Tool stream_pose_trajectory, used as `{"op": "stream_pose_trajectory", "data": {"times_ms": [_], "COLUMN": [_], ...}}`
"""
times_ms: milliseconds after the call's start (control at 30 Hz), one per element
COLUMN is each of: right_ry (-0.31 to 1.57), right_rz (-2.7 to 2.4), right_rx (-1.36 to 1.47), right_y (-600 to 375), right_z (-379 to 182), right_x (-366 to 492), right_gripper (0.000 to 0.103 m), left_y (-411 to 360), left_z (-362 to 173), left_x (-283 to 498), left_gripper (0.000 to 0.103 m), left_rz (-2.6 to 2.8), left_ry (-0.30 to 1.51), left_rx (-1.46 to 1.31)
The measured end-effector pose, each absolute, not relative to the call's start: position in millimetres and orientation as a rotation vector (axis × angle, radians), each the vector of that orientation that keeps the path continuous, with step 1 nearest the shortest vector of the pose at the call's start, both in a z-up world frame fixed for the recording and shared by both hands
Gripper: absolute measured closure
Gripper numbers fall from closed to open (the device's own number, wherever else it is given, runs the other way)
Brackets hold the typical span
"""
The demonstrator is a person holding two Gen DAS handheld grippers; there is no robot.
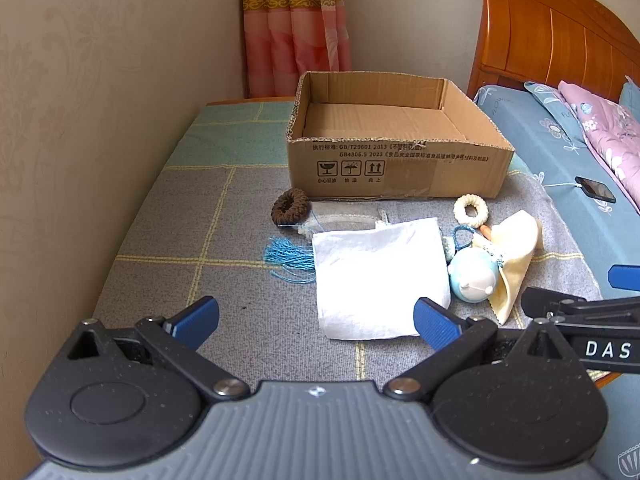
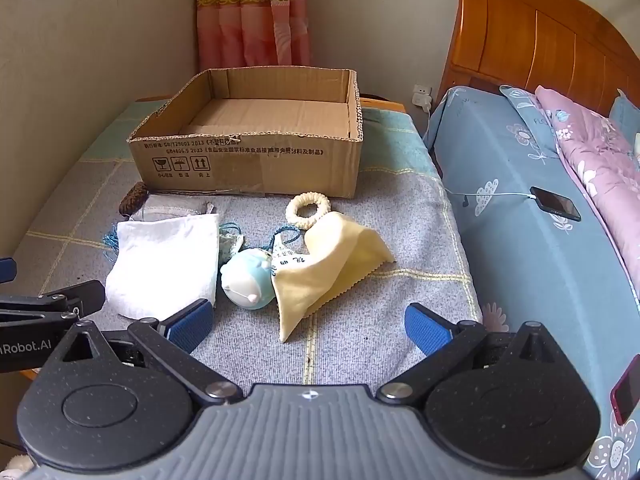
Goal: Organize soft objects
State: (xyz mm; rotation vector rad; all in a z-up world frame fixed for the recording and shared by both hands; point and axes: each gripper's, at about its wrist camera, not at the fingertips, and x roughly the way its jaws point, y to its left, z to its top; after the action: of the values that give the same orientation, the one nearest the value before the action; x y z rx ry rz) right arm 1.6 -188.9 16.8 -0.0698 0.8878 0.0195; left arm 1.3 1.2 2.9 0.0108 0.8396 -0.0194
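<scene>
My left claw (image 1: 316, 322) is released, fingers spread wide, holding nothing; it hangs over the near edge of the desk (image 1: 160, 280), with the white cloth bag (image 1: 380, 276) lying just past its fingertips. My right claw (image 2: 308, 326) is likewise released and empty, poised above the near edge with the yellow cloth (image 2: 328, 276) ahead of it.

The soft items lie in a loose cluster at the middle of the desk. The blue plush toy (image 2: 248, 278) sits between the white cloth bag and the yellow cloth, touching the cloth. A blue tassel (image 1: 288, 258) shows from under the bag's left side. The cream ring (image 2: 308, 210) and the brown ring (image 1: 290, 206) rest close to the front wall of the cardboard box (image 1: 400, 172). The box stands open toward the far edge, nothing visible inside.

A phone (image 2: 554, 203) on a white cable lies on the bed (image 2: 520, 240) beside the right edge.
</scene>
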Motion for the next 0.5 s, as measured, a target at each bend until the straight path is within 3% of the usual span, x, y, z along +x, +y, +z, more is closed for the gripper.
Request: {"op": "stream_pose_trajectory", "data": {"times_ms": [500], "right_ry": [0.881], "right_rz": [0.016], "right_rx": [-0.075], "right_y": [-187.8], "right_z": [19.5], "right_x": [1.7], "right_gripper": [0.000], "left_y": [1.8], "left_z": [3.2], "left_x": [1.7], "left_gripper": [0.001], "left_rz": [-0.018], "left_ry": [0.833], "left_rx": [0.011]}}
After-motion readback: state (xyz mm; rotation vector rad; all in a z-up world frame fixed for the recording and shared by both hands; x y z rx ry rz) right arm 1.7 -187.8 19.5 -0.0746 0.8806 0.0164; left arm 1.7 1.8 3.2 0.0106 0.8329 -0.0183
